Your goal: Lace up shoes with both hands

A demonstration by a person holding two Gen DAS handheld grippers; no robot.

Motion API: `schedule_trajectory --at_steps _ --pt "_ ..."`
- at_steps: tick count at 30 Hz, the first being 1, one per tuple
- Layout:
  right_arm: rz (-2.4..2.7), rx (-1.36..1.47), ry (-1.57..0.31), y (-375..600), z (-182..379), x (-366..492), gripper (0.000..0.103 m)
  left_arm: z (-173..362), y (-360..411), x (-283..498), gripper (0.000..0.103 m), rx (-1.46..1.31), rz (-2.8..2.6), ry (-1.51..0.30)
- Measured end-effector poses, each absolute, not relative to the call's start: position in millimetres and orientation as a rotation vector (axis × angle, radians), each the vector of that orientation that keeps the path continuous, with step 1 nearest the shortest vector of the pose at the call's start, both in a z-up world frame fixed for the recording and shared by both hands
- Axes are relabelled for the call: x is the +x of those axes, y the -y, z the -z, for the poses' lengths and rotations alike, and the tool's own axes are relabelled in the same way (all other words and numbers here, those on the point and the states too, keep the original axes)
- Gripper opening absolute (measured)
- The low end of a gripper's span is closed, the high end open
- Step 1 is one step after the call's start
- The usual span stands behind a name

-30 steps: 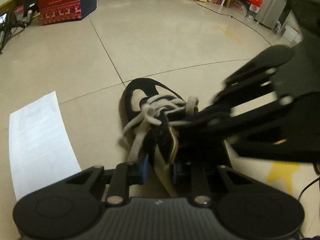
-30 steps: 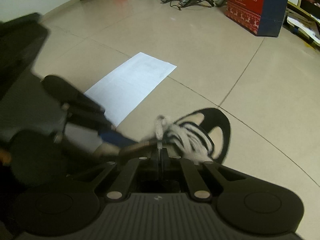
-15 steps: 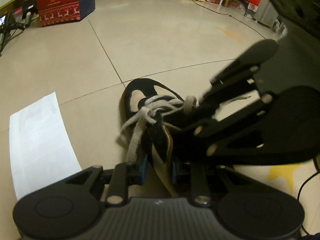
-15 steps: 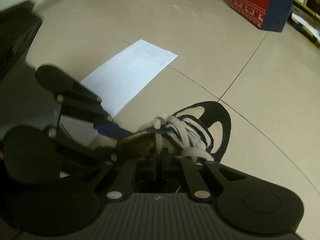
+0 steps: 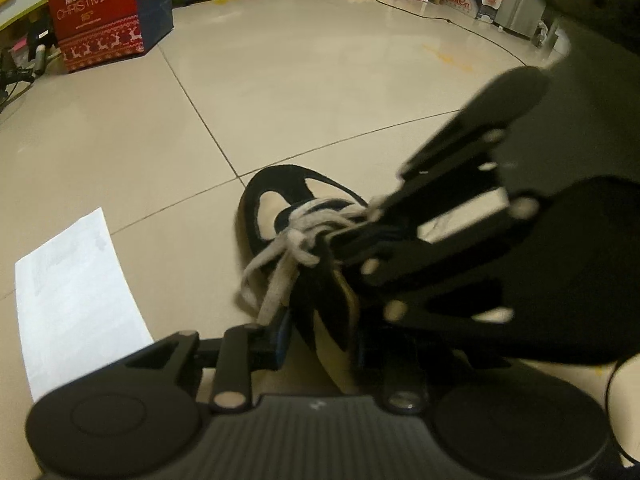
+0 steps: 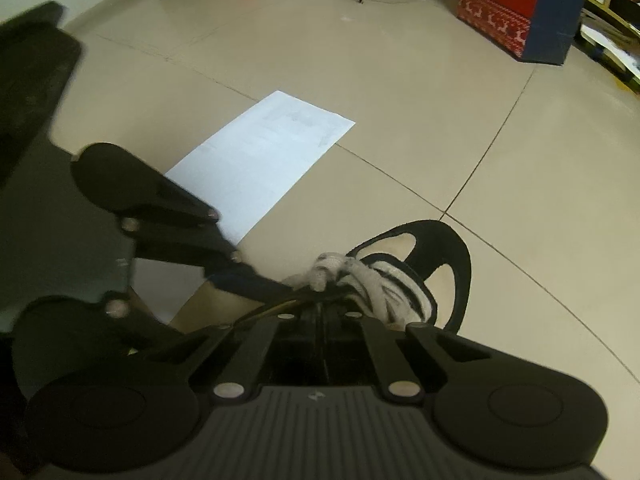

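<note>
Right now the shoe (image 5: 280, 208) sits on the floor beside the paper sheet (image 5: 76, 292), lace (image 5: 276, 280) bunched over its tongue. Left gripper (image 5: 320, 332) fingers opening around the tongue edge; right gripper (image 6: 322, 300) fingers together at the lace knot. Best pull lace ends apart evenly, low, no jerking.

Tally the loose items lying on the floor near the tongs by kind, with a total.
Shoe: 1
Sheet of white paper: 1
Red Christmas gift bag: 1
Total: 3
</note>
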State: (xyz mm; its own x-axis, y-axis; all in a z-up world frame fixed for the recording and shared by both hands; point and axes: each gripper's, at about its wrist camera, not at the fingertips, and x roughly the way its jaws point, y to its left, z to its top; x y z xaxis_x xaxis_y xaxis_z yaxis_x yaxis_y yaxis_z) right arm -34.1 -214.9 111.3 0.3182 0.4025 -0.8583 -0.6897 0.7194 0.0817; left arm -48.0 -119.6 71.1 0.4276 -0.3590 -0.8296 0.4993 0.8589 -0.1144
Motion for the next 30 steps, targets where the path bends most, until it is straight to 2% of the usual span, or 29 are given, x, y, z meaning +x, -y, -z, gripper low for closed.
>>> schedule_trajectory --at_steps 7,11,17,20,22,30 --pt "-0.676 -0.307 -0.941 258 -152 -79 0.003 -71 115 -54 0.028 0.124 0.502 -0.991" --pt "-0.489 -0.536 -0.869 294 -177 -119 0.003 -71 111 -53 0.028 0.106 0.499 -0.999" --pt "-0.069 -0.682 -0.774 362 -194 -142 0.002 -71 111 -54 0.028 0.098 0.477 -1.004" --pt "0.011 -0.678 -0.678 369 -213 -153 0.0 -72 116 -55 0.026 0.106 0.47 -1.003" --pt "0.004 -0.695 -0.604 357 -222 -158 0.0 -69 115 -53 0.02 0.102 0.449 -1.017" --pt "-0.138 -0.438 -0.485 363 -255 -150 0.001 -73 116 -56 0.022 0.099 0.474 -1.017"
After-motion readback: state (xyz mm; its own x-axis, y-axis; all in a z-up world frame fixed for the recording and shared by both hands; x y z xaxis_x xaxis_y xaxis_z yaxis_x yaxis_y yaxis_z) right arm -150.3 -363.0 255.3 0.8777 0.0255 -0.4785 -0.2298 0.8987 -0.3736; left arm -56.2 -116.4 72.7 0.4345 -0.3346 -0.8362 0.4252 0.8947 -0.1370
